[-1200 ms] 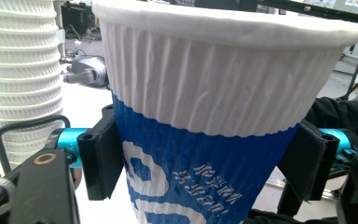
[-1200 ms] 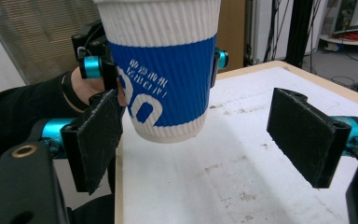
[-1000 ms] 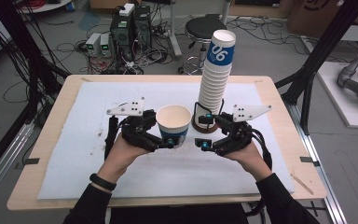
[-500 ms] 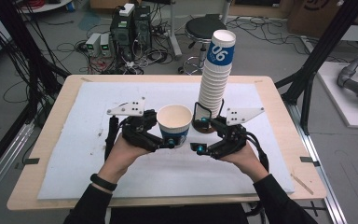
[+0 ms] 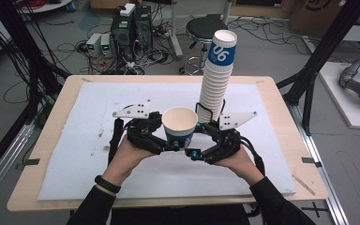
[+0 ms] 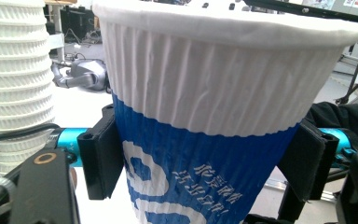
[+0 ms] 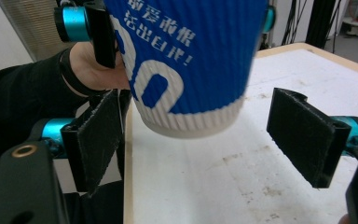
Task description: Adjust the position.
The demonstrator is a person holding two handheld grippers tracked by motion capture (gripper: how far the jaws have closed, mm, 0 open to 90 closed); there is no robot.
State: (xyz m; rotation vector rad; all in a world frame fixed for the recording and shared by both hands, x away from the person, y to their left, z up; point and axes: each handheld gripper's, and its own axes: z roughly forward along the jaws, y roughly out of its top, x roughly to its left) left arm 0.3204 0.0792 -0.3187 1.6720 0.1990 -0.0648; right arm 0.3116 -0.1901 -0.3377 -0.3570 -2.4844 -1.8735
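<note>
Fingers point(image 6: 103, 156) of the left gripper point(image 5: 155, 136) are pinched on the blue band of a paper cup point(image 5: 180, 125), one black pad pressed flat on each side of the ribbed wall, as is seen across the lower half of the left gripper view. The cup is thereby carried upright and clear of the white mat point(image 5: 93, 126), just below the middle of the high view; the low grip leaves the white upper band and the rim free.

Pads point(image 7: 307, 135) of the right gripper point(image 5: 212, 143) are spread wide, at the lower left and the right of the right gripper view, with the cup's base hanging between and above them, untouched. This placing is judged to be for a handover or for steadying the base from below, since the jaws are lined up with the cup's bottom edge.

At upper centre right of the high view, a tall cup stack point(image 5: 215, 79) is seen standing just behind the right gripper; the held cup was probably drawn from it or is meant for it.
</note>
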